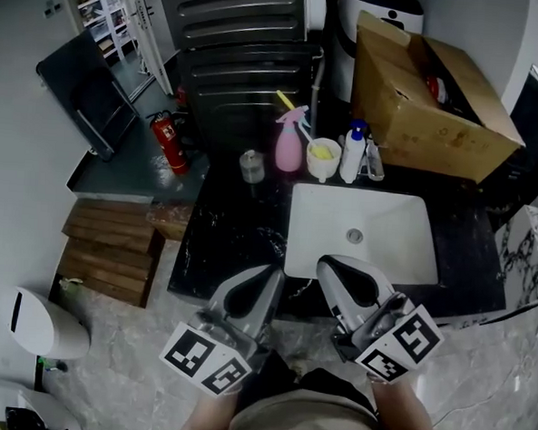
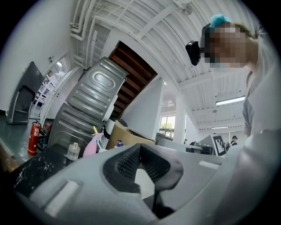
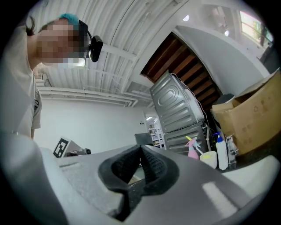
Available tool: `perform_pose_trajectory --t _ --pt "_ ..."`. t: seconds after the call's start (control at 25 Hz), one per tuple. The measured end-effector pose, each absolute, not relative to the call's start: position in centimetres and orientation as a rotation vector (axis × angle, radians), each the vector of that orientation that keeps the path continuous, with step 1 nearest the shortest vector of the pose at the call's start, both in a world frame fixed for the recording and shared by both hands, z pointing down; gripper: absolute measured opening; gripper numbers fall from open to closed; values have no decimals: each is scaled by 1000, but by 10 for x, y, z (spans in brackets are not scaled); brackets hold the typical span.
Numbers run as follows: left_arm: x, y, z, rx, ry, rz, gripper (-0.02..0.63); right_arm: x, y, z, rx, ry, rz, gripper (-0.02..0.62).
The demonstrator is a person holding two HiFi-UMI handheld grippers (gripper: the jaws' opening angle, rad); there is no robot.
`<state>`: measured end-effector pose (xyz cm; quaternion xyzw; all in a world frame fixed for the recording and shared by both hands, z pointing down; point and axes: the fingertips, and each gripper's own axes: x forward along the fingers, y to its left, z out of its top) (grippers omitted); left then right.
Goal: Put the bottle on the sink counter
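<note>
Both pairs of jaws pressed together, empty: we held left gripper [image 1: 274, 273] and right gripper [image 1: 325, 262] at the sink counter [image 1: 218, 239] edge.

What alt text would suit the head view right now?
The left gripper and right gripper, both shut and empty, hover at the front edge of a dark counter before a white sink. Behind it stand a pink spray bottle, white cup and blue-capped white bottle.

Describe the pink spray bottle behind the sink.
The pink spray bottle stands upright on the dark marbled counter, behind the white basin's far left corner. Its body looks like pink plastic, with a paler trigger head on top. A small clear bottle stands left of it, a white cup right.
</note>
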<state>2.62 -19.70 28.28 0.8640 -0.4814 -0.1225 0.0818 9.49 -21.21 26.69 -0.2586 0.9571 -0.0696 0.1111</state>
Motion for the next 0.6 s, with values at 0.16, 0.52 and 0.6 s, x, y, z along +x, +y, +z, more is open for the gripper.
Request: perform_pose_trajectory --t 0.16,0.52,0.6 --pt "34 -188 286 2597 -1424 -341 6 87 -196 271 -685 2836 -220 3" --pt "42 -180 296 2585 -1393 -302 6 72 -176 286 -628 2949 -92 3" --pt "42 -180 296 2584 -1393 -299 6 73 -179 290 -642 2952 -92 3"
